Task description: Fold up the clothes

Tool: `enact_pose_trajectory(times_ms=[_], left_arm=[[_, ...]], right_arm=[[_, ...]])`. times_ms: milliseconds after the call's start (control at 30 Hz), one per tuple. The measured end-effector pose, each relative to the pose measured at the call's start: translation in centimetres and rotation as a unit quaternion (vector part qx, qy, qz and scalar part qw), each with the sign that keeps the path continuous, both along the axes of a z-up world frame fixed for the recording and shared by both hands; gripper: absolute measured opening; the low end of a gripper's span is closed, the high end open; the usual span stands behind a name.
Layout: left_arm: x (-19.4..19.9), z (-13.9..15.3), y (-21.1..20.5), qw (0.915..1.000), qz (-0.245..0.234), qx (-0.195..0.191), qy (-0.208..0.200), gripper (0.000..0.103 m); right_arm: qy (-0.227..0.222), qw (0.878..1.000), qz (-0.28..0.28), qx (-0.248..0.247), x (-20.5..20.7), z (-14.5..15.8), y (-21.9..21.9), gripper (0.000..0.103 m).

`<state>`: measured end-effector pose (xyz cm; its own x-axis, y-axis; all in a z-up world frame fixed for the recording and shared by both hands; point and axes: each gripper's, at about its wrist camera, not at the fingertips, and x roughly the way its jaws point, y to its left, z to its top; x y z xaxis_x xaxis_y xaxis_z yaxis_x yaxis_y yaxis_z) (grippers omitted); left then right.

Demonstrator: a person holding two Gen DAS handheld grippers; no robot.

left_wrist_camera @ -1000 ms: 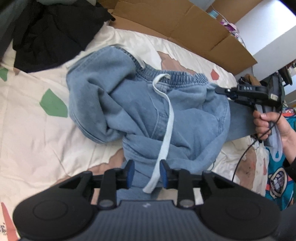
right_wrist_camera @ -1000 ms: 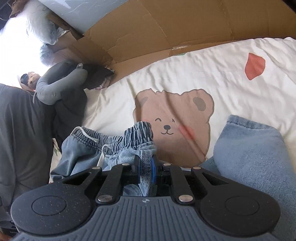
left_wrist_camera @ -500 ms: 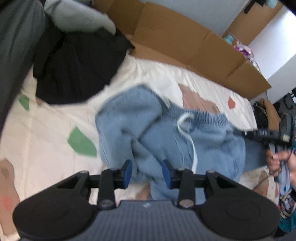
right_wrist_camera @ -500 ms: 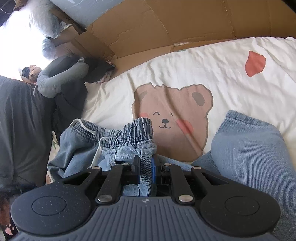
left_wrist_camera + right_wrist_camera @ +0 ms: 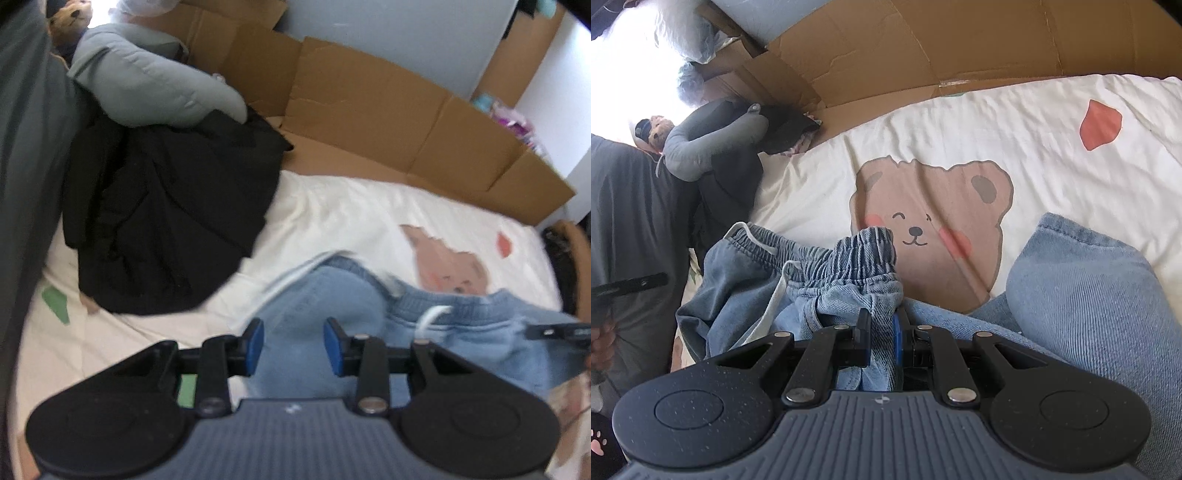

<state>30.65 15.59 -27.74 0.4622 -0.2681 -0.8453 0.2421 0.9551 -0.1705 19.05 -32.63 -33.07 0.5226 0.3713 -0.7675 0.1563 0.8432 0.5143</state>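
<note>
while the blue denim trousers point(image 5: 827, 291) lie bunched on the cream bear-print sheet point(image 5: 997, 125), a fold of their fabric just below the elastic waistband point(image 5: 864, 251) is pinched tight in the right gripper point(image 5: 881, 341), its jaws closed on the cloth with only that denim between the pads. the white drawstring point(image 5: 775, 299) is seen trailing down the left of the bunch, and a rounded trouser leg point(image 5: 1082, 291) is heaped to the right, beside the printed bear face point(image 5: 931, 221). from the left wrist view, the same trousers point(image 5: 325, 295) are seen blurred beyond the left gripper point(image 5: 293, 345), whose jaws are spread wide and nothing is held between the blue pads point(image 5: 255, 345); whether the denim is touched cannot be told. a black garment point(image 5: 166, 221) is piled well apart at the sheet's far left, with a grey pillow point(image 5: 147, 85) resting above it. flattened cardboard point(image 5: 369, 110) is stood along the far edge of the bed.
</note>
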Motion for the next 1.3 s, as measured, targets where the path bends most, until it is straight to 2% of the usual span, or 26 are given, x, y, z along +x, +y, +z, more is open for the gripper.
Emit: enact_pose_trajectory(times_ms=[267, 367, 400, 433, 467, 700, 733, 767, 800, 833, 933, 1033, 1133, 1300], left_arm=[[3.1, -3.4, 1.2, 0.9993, -0.022, 0.027, 0.009, 0.038], [3.8, -4.4, 2.0, 0.9994, -0.027, 0.012, 0.016, 0.041], [3.9, -4.7, 2.1, 0.9995, -0.027, 0.005, 0.018, 0.045], [4.0, -5.0, 2.2, 0.9994, -0.028, -0.003, 0.02, 0.055], [4.2, -5.3, 2.3, 0.9993, -0.029, -0.011, 0.021, 0.059], [5.1, -7.3, 3.0, 0.9969, -0.031, -0.063, 0.037, 0.058], [5.2, -7.6, 3.0, 0.9965, -0.032, -0.067, 0.04, 0.053], [5.3, -7.7, 3.1, 0.9955, -0.031, -0.077, 0.046, 0.036], [5.5, -7.7, 3.1, 0.9944, -0.03, -0.087, 0.053, 0.027], [5.6, -7.8, 3.2, 0.9932, -0.029, -0.096, 0.059, 0.023], [5.3, -6.4, 2.9, 0.9944, -0.045, -0.087, 0.04, 0.008], [4.8, -4.7, 2.7, 0.9944, -0.058, -0.084, 0.028, 0.003], [4.1, -2.7, 2.4, 0.9932, -0.069, -0.093, 0.015, 0.003], [1.7, -0.1, 0.0, 0.9851, -0.119, -0.123, 0.009, 0.003]], right_arm=[[0.003, 1.0, 0.008, -0.013, 0.0, -0.1, 0.4, 0.01], [0.006, 1.0, 0.009, -0.015, 0.0, -0.1, 0.5, 0.01], [0.007, 1.0, 0.009, -0.016, 0.1, -0.2, 0.6, 0.01], [0.008, 1.0, 0.01, -0.017, 0.1, -0.2, 0.6, 0.01], [0.009, 1.0, 0.011, -0.019, 0.1, -0.2, 0.7, 0.01], [0.012, 0.999, 0.017, -0.024, 0.1, -0.4, 0.9, 0.01], [0.012, 0.999, 0.018, -0.024, 0.1, -0.4, 0.9, 0.01], [0.012, 0.999, 0.019, -0.025, 0.1, -0.4, 0.9, 0.01], [0.012, 0.999, 0.02, -0.025, 0.1, -0.4, 0.9, 0.01], [0.011, 0.999, 0.02, -0.025, 0.1, -0.4, 0.9, 0.01], [0.01, 0.999, 0.02, -0.024, 0.0, -0.4, 0.9, 0.01], [0.009, 0.999, 0.021, -0.024, 0.0, -0.4, 0.9, 0.01], [0.009, 0.999, 0.021, -0.023, 0.0, -0.4, 0.8, 0.01], [0.008, 0.999, 0.021, -0.022, 0.0, -0.4, 0.9, 0.01]])
